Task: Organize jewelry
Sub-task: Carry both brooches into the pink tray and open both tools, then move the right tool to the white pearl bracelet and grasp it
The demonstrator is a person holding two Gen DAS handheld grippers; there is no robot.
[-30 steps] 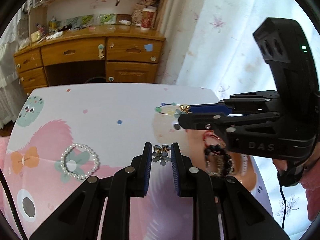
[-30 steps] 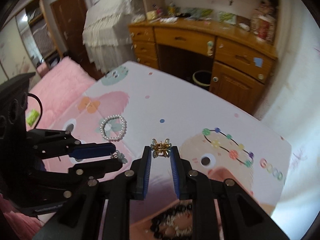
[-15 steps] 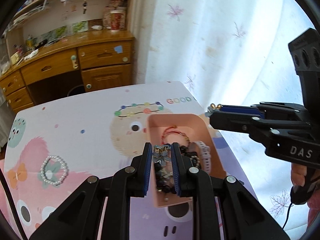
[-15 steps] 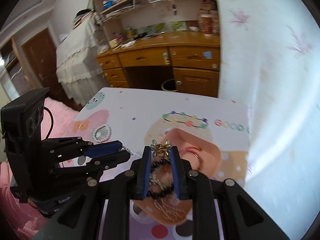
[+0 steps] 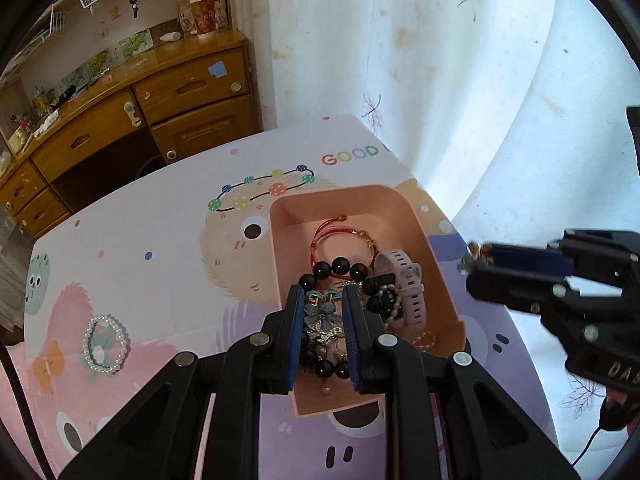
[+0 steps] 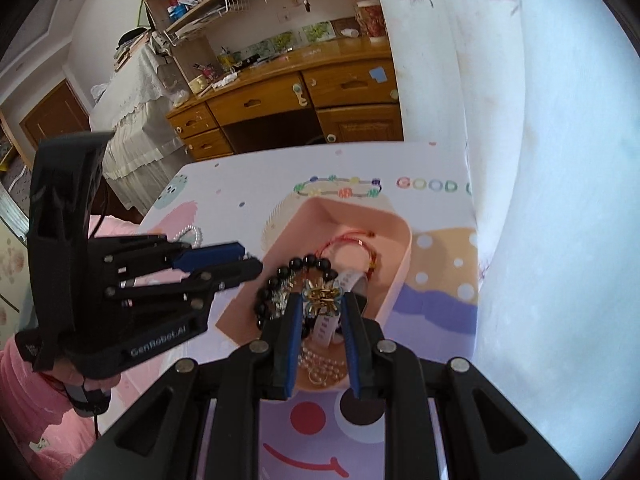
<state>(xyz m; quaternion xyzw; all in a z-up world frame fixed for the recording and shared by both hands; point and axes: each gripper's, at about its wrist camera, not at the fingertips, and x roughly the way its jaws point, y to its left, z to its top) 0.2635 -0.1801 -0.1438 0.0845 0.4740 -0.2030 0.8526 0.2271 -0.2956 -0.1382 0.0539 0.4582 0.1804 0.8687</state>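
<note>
My left gripper [image 5: 323,304] is shut on a blue flower hair clip [image 5: 322,314], held over the near half of the pink tray [image 5: 280,220]. My right gripper [image 6: 320,300] is shut on a gold hair clip [image 6: 321,297], also above the pink tray [image 6: 400,276]. In the tray lie a red cord bracelet [image 5: 340,236], a black bead bracelet [image 5: 340,267] and a pale pink watch [image 5: 404,280]. A pearl bracelet [image 5: 105,345] rests on the table mat to the left. In the left wrist view the right gripper [image 5: 472,258] hangs just right of the tray.
The cartoon-print table mat [image 5: 140,264] covers the table. White curtains [image 5: 460,80] hang close behind its far right edge. A wooden desk with drawers [image 5: 160,100] stands beyond the table. A pink sleeve [image 6: 24,392] shows at the lower left of the right wrist view.
Both grippers have carried their clips rightward from over the mat to above the pink tray. The pearl bracelet has stayed where it lay.
</note>
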